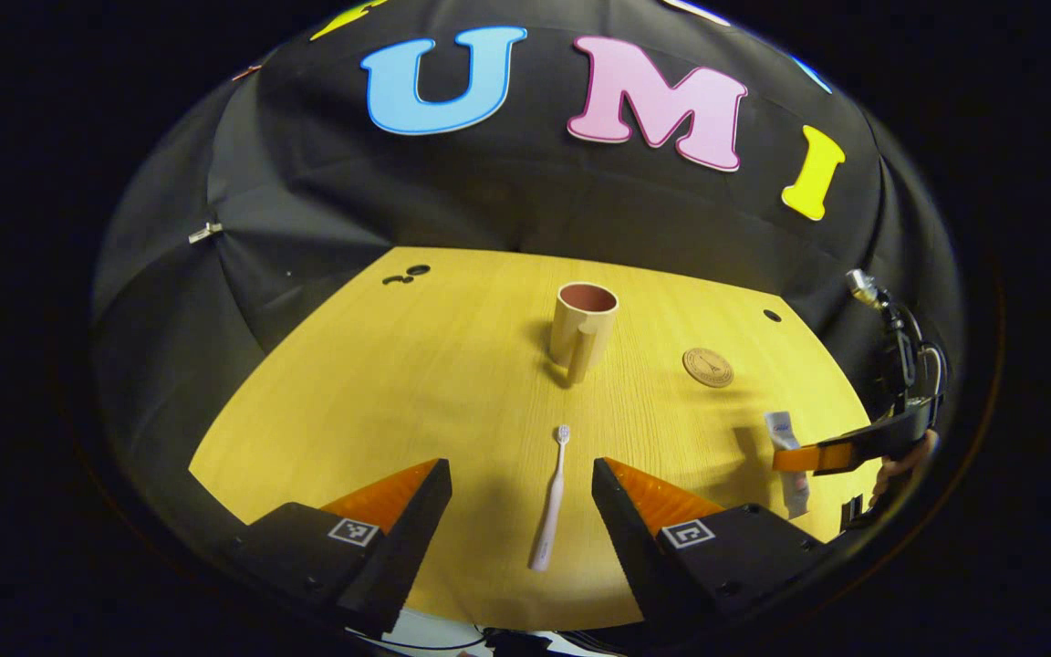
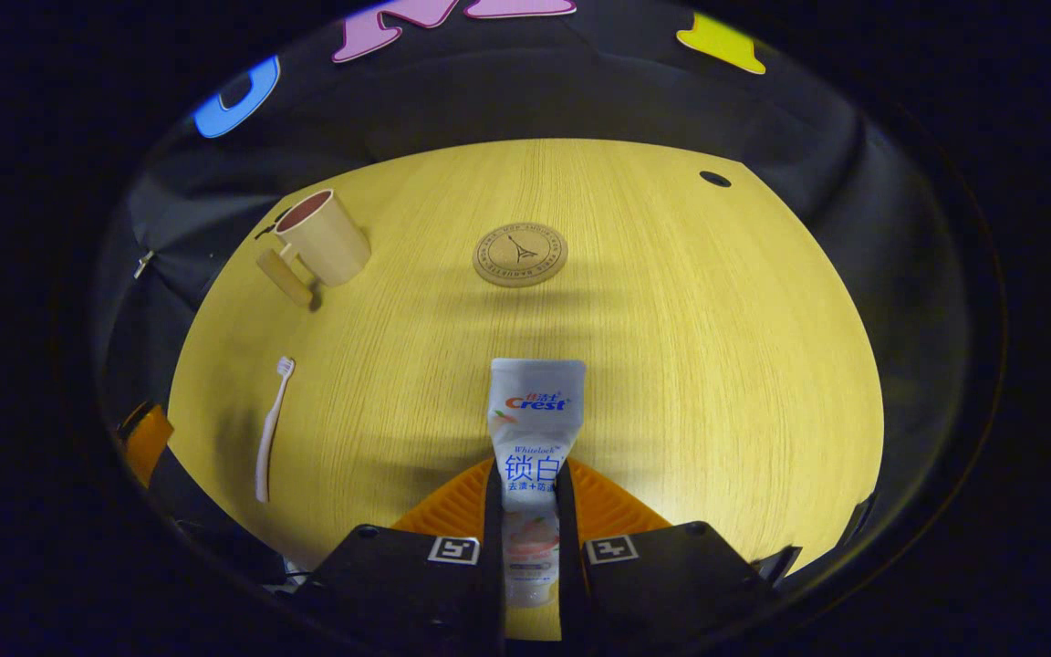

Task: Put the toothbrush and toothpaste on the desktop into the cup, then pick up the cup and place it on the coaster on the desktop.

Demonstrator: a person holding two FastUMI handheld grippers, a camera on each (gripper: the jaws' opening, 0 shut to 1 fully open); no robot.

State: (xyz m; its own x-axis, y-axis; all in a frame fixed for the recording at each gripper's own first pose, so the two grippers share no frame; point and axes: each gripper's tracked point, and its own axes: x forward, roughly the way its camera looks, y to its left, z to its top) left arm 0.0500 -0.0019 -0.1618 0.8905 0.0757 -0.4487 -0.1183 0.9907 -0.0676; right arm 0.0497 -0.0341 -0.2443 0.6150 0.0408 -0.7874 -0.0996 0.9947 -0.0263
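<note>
Matt wood-grain desktop [image 2: 717, 347]; smooth plastic cup [image 2: 325, 239]; glossy toothpaste [image 2: 536, 411] tube; cork-like coaster [image 2: 520, 255]

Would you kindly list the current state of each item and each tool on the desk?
Beige plastic cup: upright, empty, off the coaster.
Round wooden coaster: flat, bare.
Pale pink toothbrush: lying flat on the desk, between the open fingers.
White toothpaste tube: clamped between the right tool's fingers.
Left tool: open, around the toothbrush.
Right tool: shut on the tube.
</note>
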